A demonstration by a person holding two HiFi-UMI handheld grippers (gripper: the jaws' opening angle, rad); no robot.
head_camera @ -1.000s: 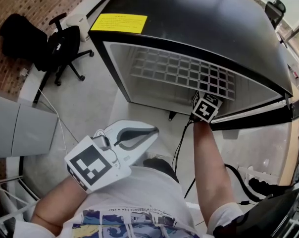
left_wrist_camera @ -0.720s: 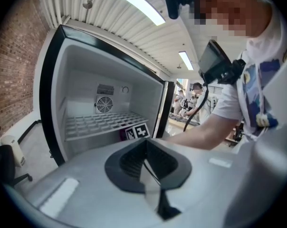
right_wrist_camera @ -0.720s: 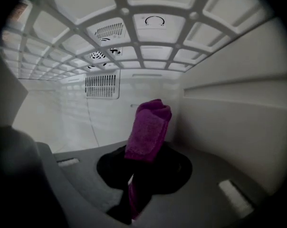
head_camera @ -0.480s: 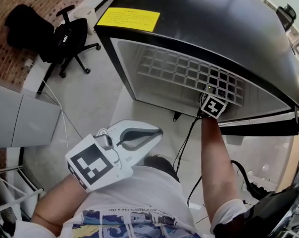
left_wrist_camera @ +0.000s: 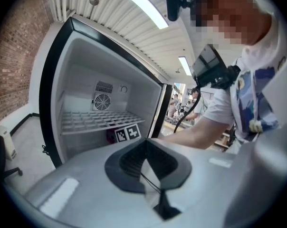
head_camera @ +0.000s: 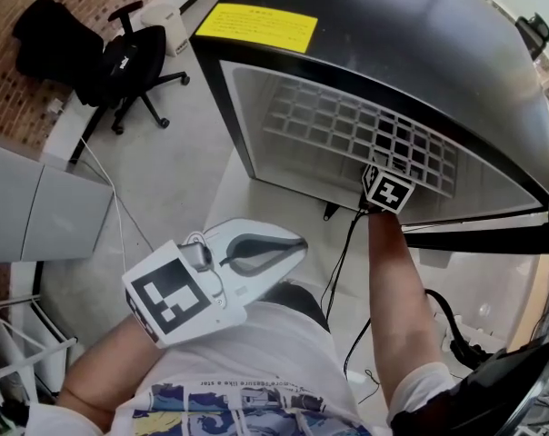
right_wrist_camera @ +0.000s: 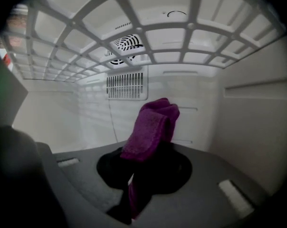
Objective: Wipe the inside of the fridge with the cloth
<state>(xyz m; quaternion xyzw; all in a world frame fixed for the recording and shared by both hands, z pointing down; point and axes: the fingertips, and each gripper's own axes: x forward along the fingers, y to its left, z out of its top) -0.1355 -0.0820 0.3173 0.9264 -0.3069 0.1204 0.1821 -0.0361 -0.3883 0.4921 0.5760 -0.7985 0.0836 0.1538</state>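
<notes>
My right gripper (right_wrist_camera: 144, 167) clamps the purple cloth (right_wrist_camera: 152, 125) inside the fridge (head_camera: 393, 44), below the shelf (right_wrist_camera: 153, 56). My left gripper (left_wrist_camera: 145, 148) hangs closed, empty.

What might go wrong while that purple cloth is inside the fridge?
The cloth is pinched only by its lower part in the right gripper. Its loose top flops over, so it may slip out when pressed against the back wall. The gripper also sits close under the wire shelf, so a high swipe might knock it.
</notes>
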